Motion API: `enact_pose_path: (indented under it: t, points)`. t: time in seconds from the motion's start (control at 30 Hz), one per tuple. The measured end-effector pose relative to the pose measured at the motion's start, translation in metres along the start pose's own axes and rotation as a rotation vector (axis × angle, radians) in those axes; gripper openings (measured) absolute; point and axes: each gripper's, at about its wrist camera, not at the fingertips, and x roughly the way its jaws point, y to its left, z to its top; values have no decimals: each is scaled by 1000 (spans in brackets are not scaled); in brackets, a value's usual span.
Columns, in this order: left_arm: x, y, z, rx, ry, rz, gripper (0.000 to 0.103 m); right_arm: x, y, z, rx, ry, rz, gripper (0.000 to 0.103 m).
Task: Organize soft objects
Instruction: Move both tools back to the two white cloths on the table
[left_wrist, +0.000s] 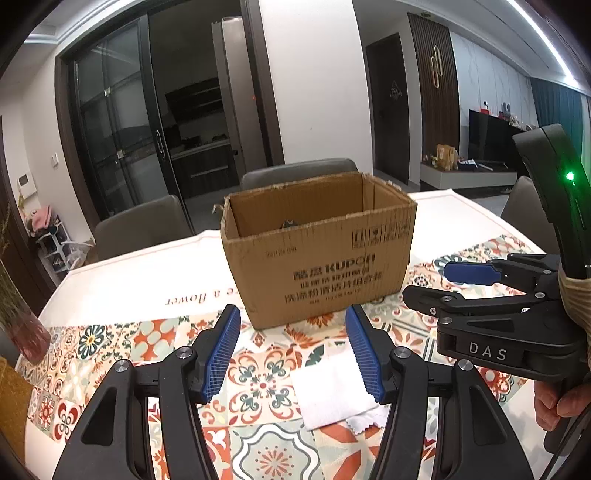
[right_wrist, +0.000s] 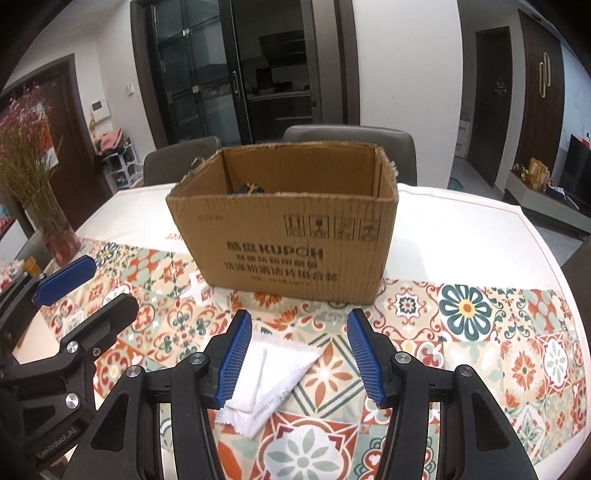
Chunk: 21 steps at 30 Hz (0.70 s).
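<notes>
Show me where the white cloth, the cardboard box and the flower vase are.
white cloth (right_wrist: 271, 363): right wrist view, on its folded upper layer.
cardboard box (left_wrist: 321, 266): left wrist view, on the printed front wall.
flower vase (right_wrist: 61, 242): right wrist view, on the pink glass base.

Cardboard box (right_wrist: 288, 225) stands open-topped on the desk (right_wrist: 461, 206), on the far part of the tablecloth (right_wrist: 480, 314). A small item (right_wrist: 249, 189) lies inside the box, mostly hidden by the front wall. Cloth (right_wrist: 273, 373) lies flat on the tablecloth, in front of the box and apart from it. Left gripper (left_wrist: 291, 354) and right gripper (right_wrist: 301, 358) sit side by side on the near side of the box, above the cloth. Vase (right_wrist: 55, 229) stands at the desk's left edge. Chairs (right_wrist: 351, 136) stand behind the desk.
</notes>
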Motion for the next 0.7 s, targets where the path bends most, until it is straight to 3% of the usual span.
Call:
enact_pose_path:
  t: [0.7]
  points:
    - [37, -11, -47, 42, 112, -45, 58, 46, 8, -31, -139, 68, 40, 55]
